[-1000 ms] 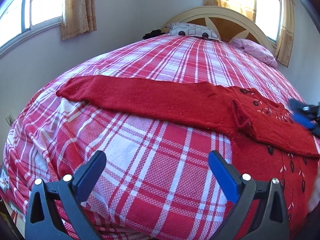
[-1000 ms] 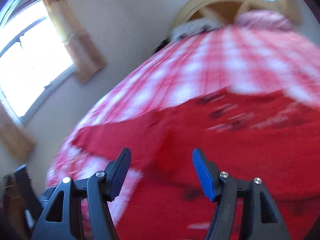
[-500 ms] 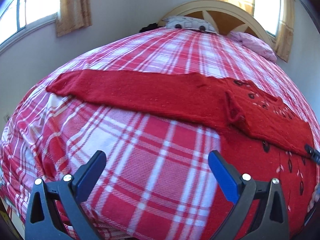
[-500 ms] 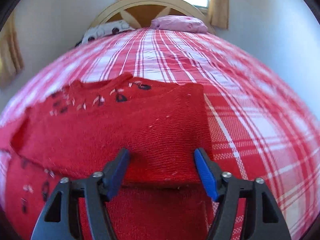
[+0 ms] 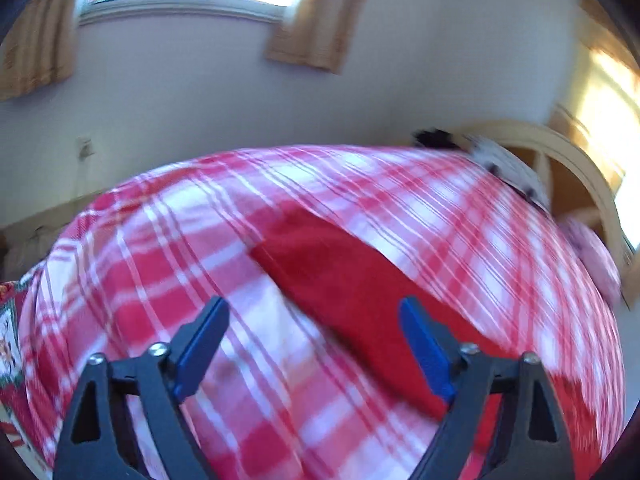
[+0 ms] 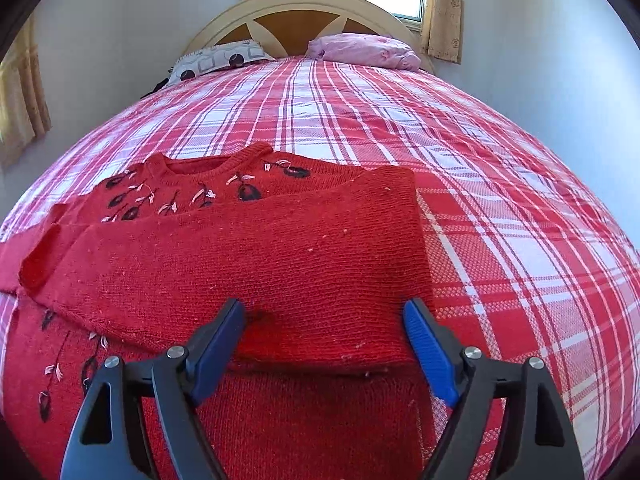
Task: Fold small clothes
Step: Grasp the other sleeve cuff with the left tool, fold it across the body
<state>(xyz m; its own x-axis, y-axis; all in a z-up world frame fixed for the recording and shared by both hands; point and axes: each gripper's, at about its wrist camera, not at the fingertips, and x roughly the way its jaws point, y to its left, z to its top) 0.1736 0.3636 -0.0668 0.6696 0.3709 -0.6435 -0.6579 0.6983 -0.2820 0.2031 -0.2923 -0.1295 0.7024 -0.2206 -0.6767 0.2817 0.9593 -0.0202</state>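
A red knitted sweater (image 6: 240,248) with dark embroidered leaves lies flat on the plaid bedspread (image 6: 500,208). One sleeve is folded across its chest. My right gripper (image 6: 324,312) hovers low over that folded sleeve's end, its jaws opening with only the flat knit beneath them. In the blurred left wrist view the other sleeve (image 5: 340,280) stretches out across the bed. My left gripper (image 5: 314,308) hangs above the sleeve near its cuff end. Its jaws are closing, and the pads grip nothing.
A patterned pillow (image 6: 220,58) and a pink pillow (image 6: 364,50) lie against the arched headboard (image 6: 304,4). Curtained windows and a pale wall (image 5: 200,100) run along the bed's far side. The bed's left edge (image 5: 24,320) drops away.
The left view has swung left and rolled, now blurred, with the sleeve's end closer and the jaws narrower. The right gripper turned from the sweater's left to its right side, settled low, jaws widening.
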